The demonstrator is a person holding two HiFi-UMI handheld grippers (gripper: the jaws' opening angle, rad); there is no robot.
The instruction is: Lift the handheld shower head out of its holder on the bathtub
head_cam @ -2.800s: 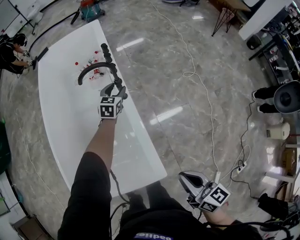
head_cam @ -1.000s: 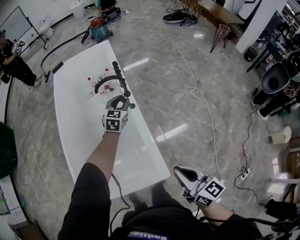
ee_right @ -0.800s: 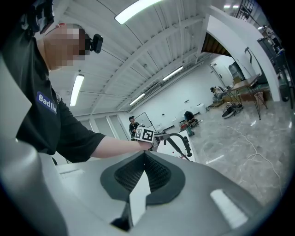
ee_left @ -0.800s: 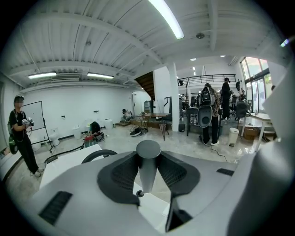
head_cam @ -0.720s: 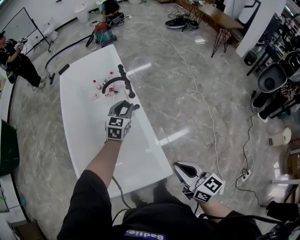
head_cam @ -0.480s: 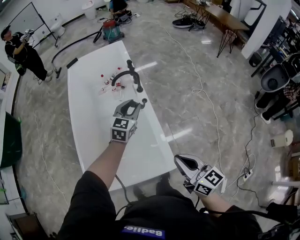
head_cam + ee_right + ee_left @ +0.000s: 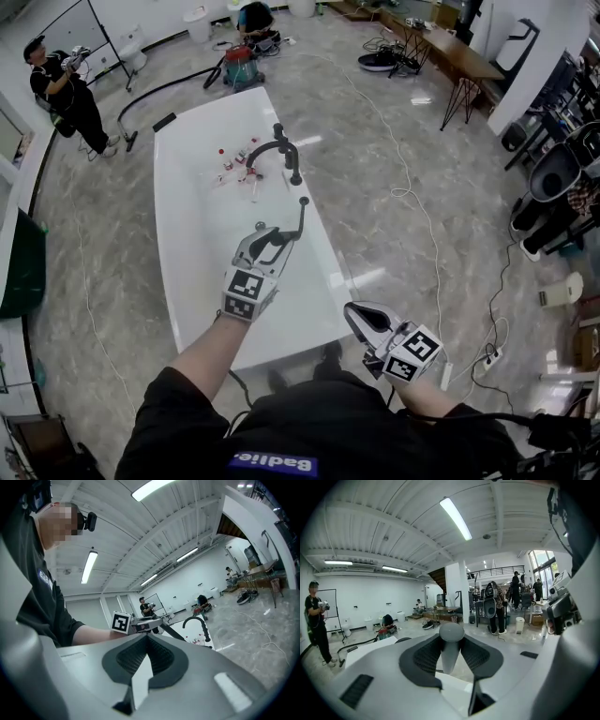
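Observation:
In the head view my left gripper is shut on the thin black handheld shower head, which slants up from the jaws over the right rim of the white bathtub. It hangs well clear of the black curved faucet at the tub's far end. The left gripper view shows the shower head as a grey rod end clamped between both pads of the left gripper. My right gripper hovers near my body past the tub's near corner, shut and holding nothing; the right gripper shows its pads together.
Several small red-and-white items lie in the tub by the faucet. A person stands at the far left and a vacuum sits beyond the tub. A white cable crosses the marble floor; equipment crowds the right.
My left gripper has carried the shower head up and back from the faucet toward me, along the tub's right rim. The right gripper has shifted slightly.

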